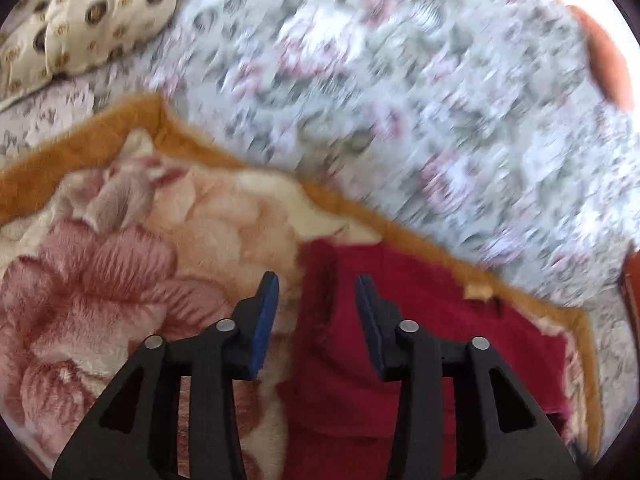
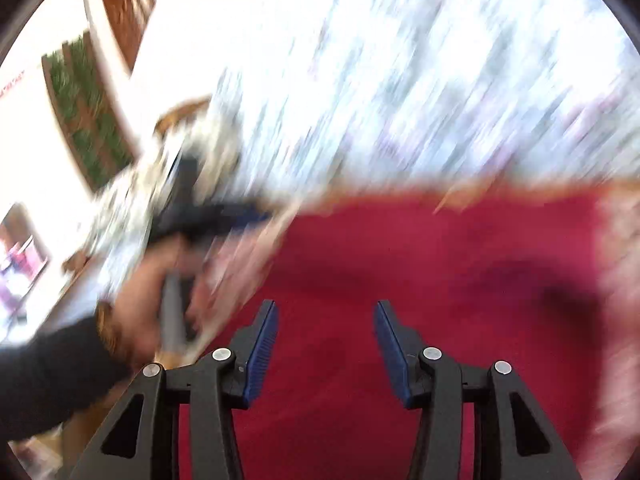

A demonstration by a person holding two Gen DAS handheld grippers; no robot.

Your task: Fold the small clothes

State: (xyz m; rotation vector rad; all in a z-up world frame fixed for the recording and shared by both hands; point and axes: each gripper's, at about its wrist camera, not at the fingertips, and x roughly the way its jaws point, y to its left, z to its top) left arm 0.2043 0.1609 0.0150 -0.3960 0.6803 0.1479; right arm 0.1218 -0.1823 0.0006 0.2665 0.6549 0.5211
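A dark red garment (image 1: 404, 332) lies flat on a plush flower-patterned blanket (image 1: 120, 264) with an orange-brown border. My left gripper (image 1: 317, 285) is open and empty, hovering over the garment's left edge. In the right wrist view the red garment (image 2: 440, 272) fills the lower half, blurred by motion. My right gripper (image 2: 325, 311) is open and empty above it. The left gripper (image 2: 216, 216) and the hand holding it (image 2: 152, 300) show blurred at the left of the right wrist view.
The blanket lies on a floral bedsheet (image 1: 400, 100). A cream patterned pillow (image 1: 92, 20) sits at the far left. An orange object (image 1: 608, 60) lies at the far right. Wooden furniture (image 2: 88, 100) stands beyond the bed in the right wrist view.
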